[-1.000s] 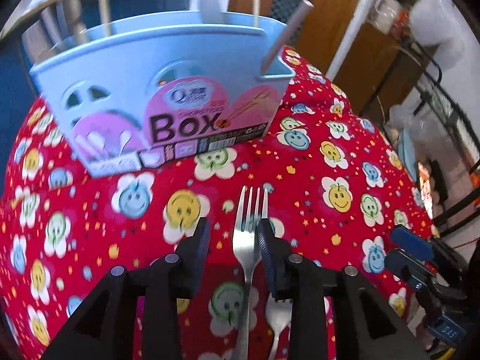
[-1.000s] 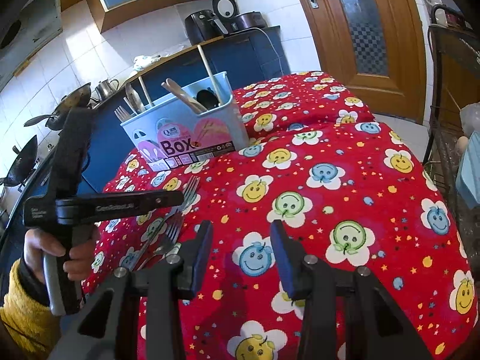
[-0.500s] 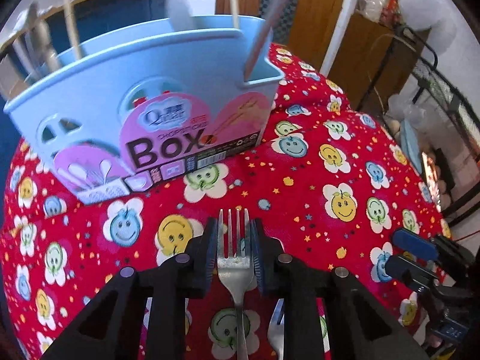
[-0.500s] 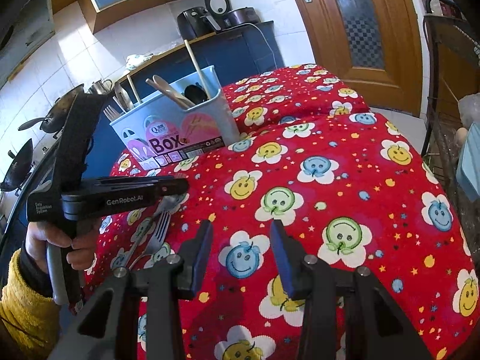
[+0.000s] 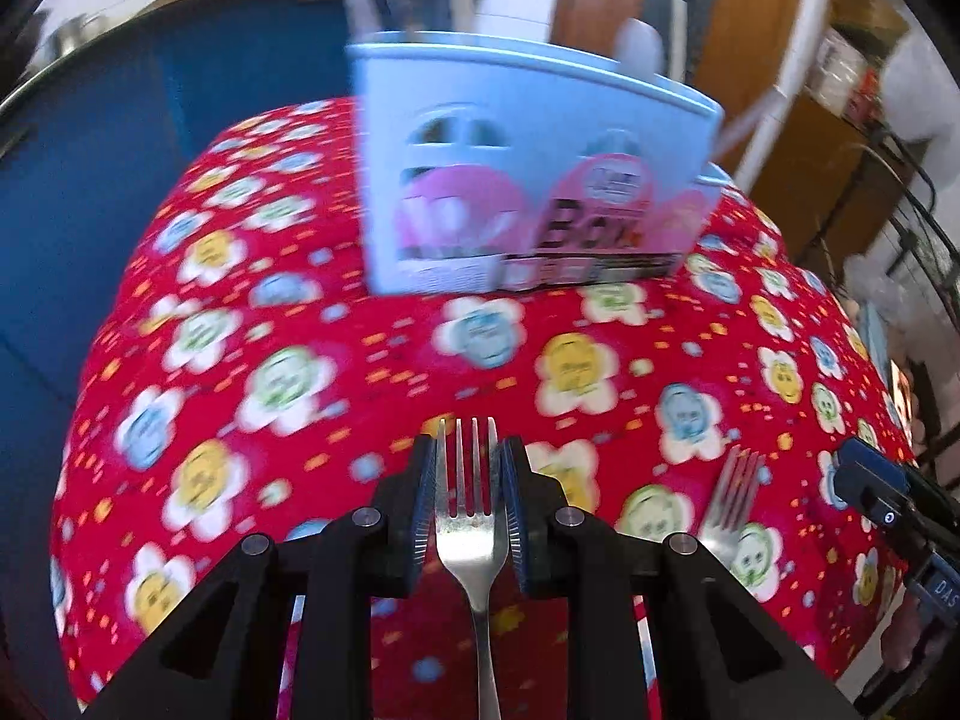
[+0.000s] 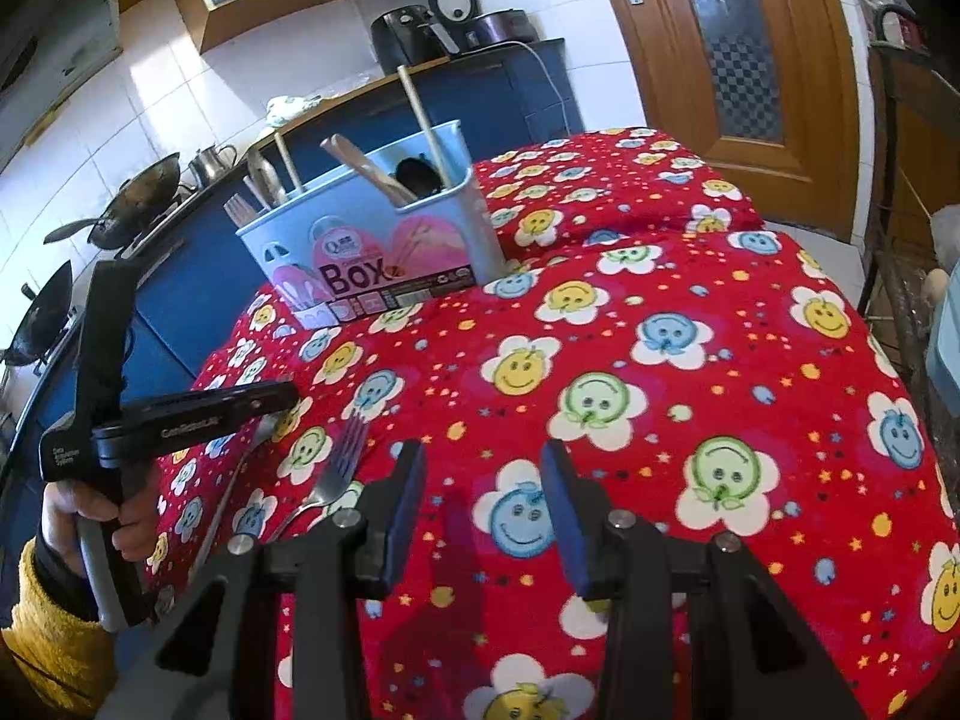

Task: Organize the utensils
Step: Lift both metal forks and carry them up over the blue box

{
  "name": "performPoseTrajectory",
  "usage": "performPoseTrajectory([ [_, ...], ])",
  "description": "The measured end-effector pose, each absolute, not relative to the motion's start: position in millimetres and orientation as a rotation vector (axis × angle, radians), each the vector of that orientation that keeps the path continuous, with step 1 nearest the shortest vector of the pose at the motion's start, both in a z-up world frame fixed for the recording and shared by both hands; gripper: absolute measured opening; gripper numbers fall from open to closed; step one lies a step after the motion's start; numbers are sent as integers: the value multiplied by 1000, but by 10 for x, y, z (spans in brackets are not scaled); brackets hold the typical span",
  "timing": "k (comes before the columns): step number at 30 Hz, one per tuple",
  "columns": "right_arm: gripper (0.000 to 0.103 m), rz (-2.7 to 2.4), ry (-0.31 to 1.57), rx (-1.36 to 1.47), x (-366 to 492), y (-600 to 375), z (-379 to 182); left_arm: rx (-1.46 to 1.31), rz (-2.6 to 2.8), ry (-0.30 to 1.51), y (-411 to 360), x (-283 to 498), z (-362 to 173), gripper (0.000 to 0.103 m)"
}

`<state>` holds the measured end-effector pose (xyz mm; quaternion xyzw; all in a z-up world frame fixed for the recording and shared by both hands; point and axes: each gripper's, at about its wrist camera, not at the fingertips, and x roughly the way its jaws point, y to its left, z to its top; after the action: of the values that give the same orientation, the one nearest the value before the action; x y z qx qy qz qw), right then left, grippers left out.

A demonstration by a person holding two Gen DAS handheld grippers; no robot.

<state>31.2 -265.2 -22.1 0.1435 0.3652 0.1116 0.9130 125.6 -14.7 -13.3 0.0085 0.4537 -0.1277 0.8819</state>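
My left gripper (image 5: 467, 468) is shut on a steel fork (image 5: 468, 516), tines forward, lifted above the red tablecloth. The light blue utensil box (image 5: 528, 180) stands ahead of it, blurred. A second fork (image 5: 729, 510) lies on the cloth to the right; it also shows in the right wrist view (image 6: 342, 468). In the right wrist view the left gripper (image 6: 270, 402) is at the left with the held fork's handle hanging below it, and the box (image 6: 372, 252) holds several utensils. My right gripper (image 6: 483, 480) is open and empty over the cloth.
The red smiley tablecloth (image 6: 660, 360) covers the table, which drops off at the left and right edges. A blue counter (image 6: 480, 102) with appliances and woks stands behind. A wooden door (image 6: 720, 30) is at the back right. A metal rack (image 6: 900, 180) stands at the right.
My left gripper closed on the fork and lifted it, swinging left so the box moved right in its view. The right gripper stayed open, nearly still.
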Motion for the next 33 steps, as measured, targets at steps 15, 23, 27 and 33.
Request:
performPoseTrajectory([
  [15,45,353,798,285,541,-2169,-303,-155,-279,955,260,1070,-185,23],
  [23,39,418,800,308,631,-2023,-329,-325,-400,1013,504,1114,-246,21],
  [27,11,415,804,324,695,-2006,-359,-340,-426,1014,506,1146,-265,20],
  [33,6,439,778,362,696,-2055,-305,-243,-452,1000,419,1193,-244,20],
])
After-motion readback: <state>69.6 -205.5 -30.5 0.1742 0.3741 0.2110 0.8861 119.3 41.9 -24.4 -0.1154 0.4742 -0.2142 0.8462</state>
